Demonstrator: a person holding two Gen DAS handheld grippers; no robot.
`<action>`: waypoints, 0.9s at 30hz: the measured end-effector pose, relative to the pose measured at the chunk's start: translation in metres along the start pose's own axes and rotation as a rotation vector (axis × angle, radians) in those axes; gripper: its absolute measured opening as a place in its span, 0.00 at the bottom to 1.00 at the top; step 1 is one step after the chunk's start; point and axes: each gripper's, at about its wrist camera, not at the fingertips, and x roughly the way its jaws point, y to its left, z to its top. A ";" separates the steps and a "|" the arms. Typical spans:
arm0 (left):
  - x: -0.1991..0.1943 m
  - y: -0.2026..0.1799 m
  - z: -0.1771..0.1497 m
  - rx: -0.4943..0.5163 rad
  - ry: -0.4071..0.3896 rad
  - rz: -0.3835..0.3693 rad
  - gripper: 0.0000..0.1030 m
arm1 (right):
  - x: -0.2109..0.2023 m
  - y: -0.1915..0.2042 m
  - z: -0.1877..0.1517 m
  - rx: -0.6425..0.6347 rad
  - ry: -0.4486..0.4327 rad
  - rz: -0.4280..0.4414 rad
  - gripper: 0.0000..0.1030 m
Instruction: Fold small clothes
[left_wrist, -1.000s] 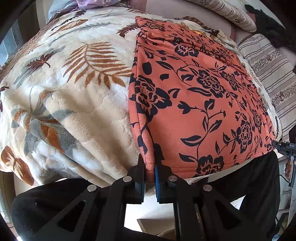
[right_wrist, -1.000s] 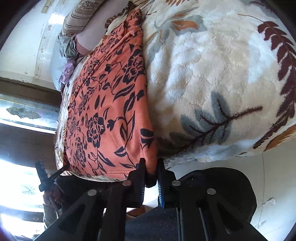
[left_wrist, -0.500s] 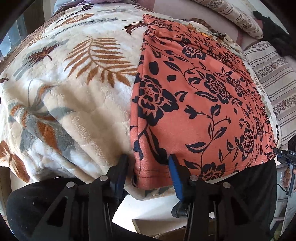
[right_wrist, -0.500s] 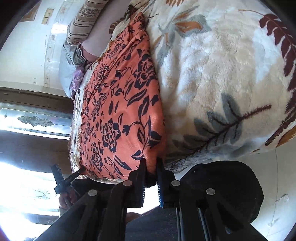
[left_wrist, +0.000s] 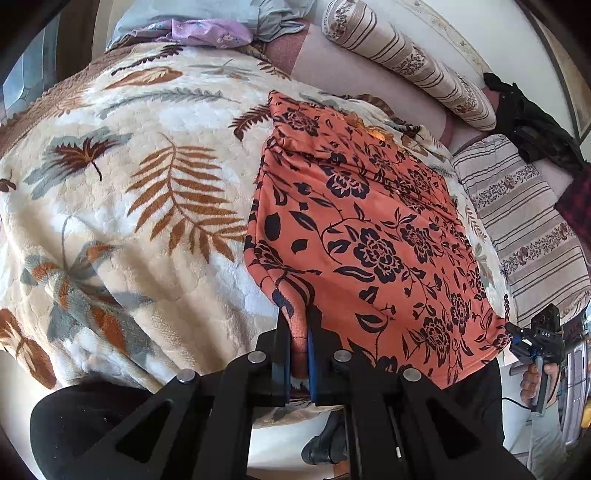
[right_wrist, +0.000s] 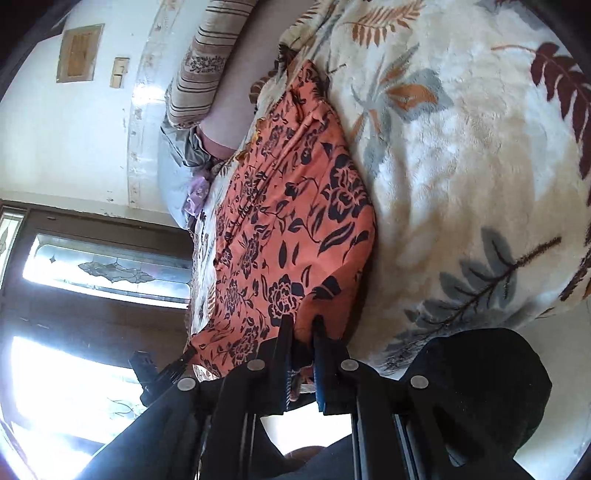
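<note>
Between the jaws of the left gripper (left_wrist: 299, 350) sits the near left corner of the orange flowered garment (left_wrist: 369, 240), pinched into a small ridge that rises just ahead of the pads. A second ago the same jaws gripped that hem, half a second ago they stood spread with the cloth lying loose between them, and now they are clenched on it again, a little further in from the edge. The regrasp looks like a correction for a firmer bite. The right gripper (right_wrist: 301, 354) has not let go: its jaws stay clamped on the opposite near corner, the cloth bunched between them. The garment lies spread on the leaf-patterned blanket (left_wrist: 129, 221) over the bed, stretching away from both sets of jaws toward the striped pillows (left_wrist: 413, 62). With both near corners held, the fold is probably next: carrying that edge forward over the far one.
</note>
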 end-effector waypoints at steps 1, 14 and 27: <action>0.003 0.002 -0.001 -0.012 0.008 -0.003 0.07 | 0.004 -0.002 -0.001 0.009 0.006 0.002 0.10; -0.045 -0.026 0.101 0.031 -0.230 -0.126 0.07 | 0.007 0.108 0.101 -0.157 -0.160 0.140 0.10; 0.073 -0.022 0.277 0.029 -0.250 -0.014 0.07 | 0.087 0.121 0.286 -0.141 -0.310 0.007 0.10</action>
